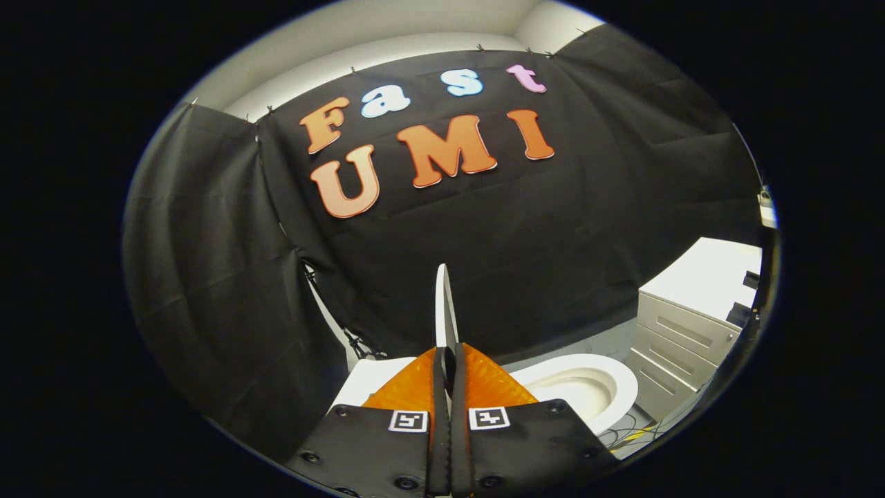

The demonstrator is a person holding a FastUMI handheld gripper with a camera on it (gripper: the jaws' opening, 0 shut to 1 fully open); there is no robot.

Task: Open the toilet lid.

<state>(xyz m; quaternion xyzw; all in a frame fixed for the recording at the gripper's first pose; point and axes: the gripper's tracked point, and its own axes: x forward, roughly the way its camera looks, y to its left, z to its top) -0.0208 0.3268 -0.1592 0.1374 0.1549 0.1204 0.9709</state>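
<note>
Gripper (pixel 448 360) clamped on toilet lid (pixel 442 304) edge, lid raised upright; toilet bowl (pixel 588 387) exposed beside fingers.

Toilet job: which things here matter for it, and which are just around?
Part of the job: toilet lid, raised on edge, pinched between the fingers; toilet bowl, beside them.

Just around: drawer cabinet; floor cables.
</note>
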